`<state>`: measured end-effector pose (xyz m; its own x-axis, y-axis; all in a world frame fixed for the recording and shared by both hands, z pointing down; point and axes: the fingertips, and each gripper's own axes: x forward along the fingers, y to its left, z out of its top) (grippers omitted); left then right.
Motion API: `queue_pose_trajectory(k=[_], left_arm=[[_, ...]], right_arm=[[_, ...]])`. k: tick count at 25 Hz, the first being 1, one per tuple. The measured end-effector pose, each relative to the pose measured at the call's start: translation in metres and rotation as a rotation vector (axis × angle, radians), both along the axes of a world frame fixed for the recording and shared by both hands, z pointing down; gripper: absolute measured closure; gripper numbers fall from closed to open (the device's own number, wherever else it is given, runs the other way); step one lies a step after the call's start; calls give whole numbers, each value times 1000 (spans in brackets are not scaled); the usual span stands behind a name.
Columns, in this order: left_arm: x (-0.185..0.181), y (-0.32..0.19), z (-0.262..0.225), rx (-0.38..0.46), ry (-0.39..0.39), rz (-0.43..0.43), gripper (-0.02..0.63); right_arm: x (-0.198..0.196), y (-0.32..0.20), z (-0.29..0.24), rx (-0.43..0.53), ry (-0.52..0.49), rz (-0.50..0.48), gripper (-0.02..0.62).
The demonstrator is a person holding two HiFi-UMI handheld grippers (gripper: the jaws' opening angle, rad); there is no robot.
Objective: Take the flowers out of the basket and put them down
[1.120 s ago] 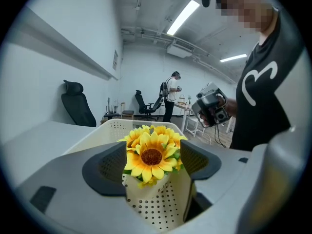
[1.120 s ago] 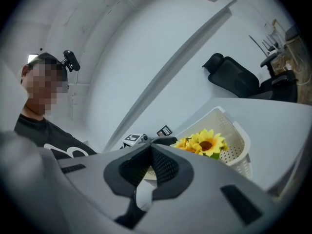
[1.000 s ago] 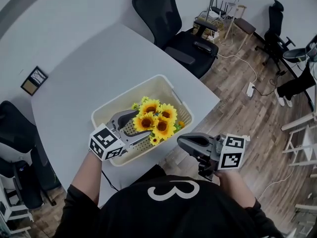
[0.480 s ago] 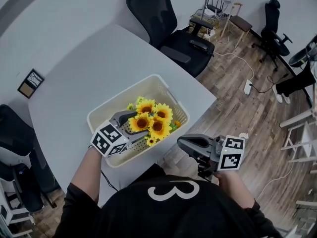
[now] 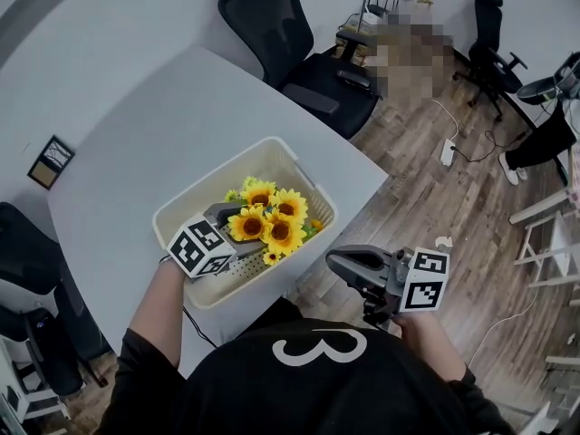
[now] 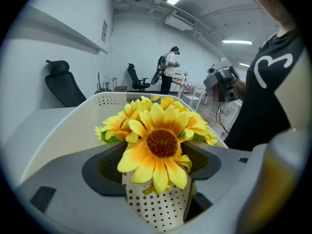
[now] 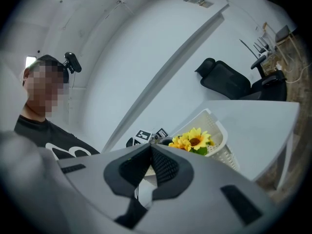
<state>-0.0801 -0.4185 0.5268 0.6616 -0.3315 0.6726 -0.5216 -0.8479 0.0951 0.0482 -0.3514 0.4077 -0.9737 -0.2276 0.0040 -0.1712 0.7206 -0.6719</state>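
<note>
A bunch of yellow sunflowers (image 5: 267, 217) stands in a cream perforated basket (image 5: 195, 211) near the front edge of the white table (image 5: 154, 125). My left gripper (image 5: 243, 232) reaches into the basket, its jaws open on either side of the bunch. In the left gripper view one sunflower head (image 6: 162, 141) fills the gap between the dark pads (image 6: 100, 169), with the basket wall (image 6: 161, 206) behind it. My right gripper (image 5: 343, 263) hangs shut and empty off the table's edge, above the floor. In the right gripper view the pads (image 7: 165, 167) meet, with the sunflowers (image 7: 195, 140) and basket (image 7: 222, 147) ahead.
A black office chair (image 5: 304, 62) stands at the table's far side and another dark chair (image 5: 27, 270) at the left. A power strip and cable (image 5: 447, 152) lie on the wood floor to the right. The basket sits close to the table's front corner.
My left gripper has edged forward, so its jaws now reach further round the sunflower bunch. The right gripper has stayed where it was, shut.
</note>
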Motion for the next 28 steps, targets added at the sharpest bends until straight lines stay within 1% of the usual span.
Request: queue_pose_trajectory(k=[5, 7, 10, 16, 18, 22, 24, 26, 28], left_arm=[[-1, 3, 9, -39, -45, 46, 268], [-2, 5, 16, -47, -76, 60, 268], [-4, 7, 25, -16, -150, 90, 268], [0, 10, 28, 23, -204, 126, 268], [2, 9, 30, 26, -198, 125, 268], [3, 8, 27, 18, -161, 102, 268], [5, 6, 24, 31, -151, 90, 268], [7, 3, 24, 58, -159, 89, 270], [10, 0, 26, 85, -190, 105, 270]], right_arm=[[7, 2, -1, 1, 0, 19, 586], [8, 3, -1, 2, 1, 19, 586], [9, 6, 0, 3, 3, 15, 586], [11, 9, 0, 3, 3, 16, 586], [11, 9, 1, 2, 3, 15, 586], [12, 10, 1, 3, 2, 17, 586], [13, 11, 2, 1, 4, 21, 586], [16, 11, 3, -2, 8, 25, 586], [19, 10, 4, -6, 9, 32, 586]])
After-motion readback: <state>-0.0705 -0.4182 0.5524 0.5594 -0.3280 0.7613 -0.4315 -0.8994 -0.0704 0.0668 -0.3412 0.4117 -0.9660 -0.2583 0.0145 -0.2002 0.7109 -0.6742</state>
